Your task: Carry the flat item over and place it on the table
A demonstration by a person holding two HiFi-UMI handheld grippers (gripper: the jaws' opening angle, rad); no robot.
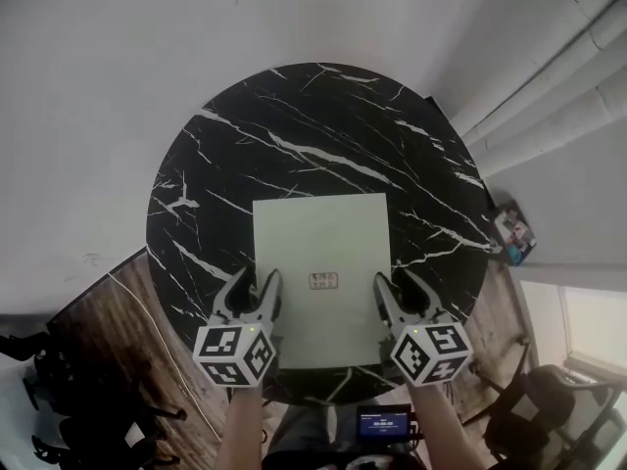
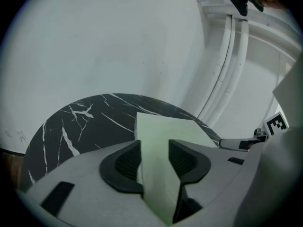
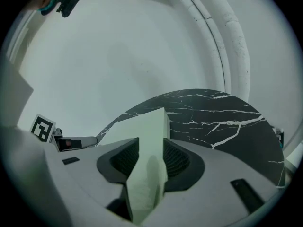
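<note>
A pale green flat item [image 1: 321, 253] with a small red-printed label lies on the round black marble table [image 1: 294, 125], its near edge at the table's rim. My left gripper [image 1: 253, 290] straddles its near left edge; my right gripper [image 1: 402, 290] straddles its near right edge. In the left gripper view the flat item [image 2: 165, 131] fills the gap of the left gripper [image 2: 155, 148], both pads touching it. In the right gripper view the flat item [image 3: 142, 126] likewise sits pinched in the right gripper [image 3: 150, 150].
White pipes [image 1: 549, 86] run along the wall at the right. A small colourful object [image 1: 514, 233] lies on the floor beside the table. Dark chair frames [image 1: 534, 409] stand at the lower right, dark gear [image 1: 69, 399] at the lower left. A small lit screen [image 1: 382, 424] is below my hands.
</note>
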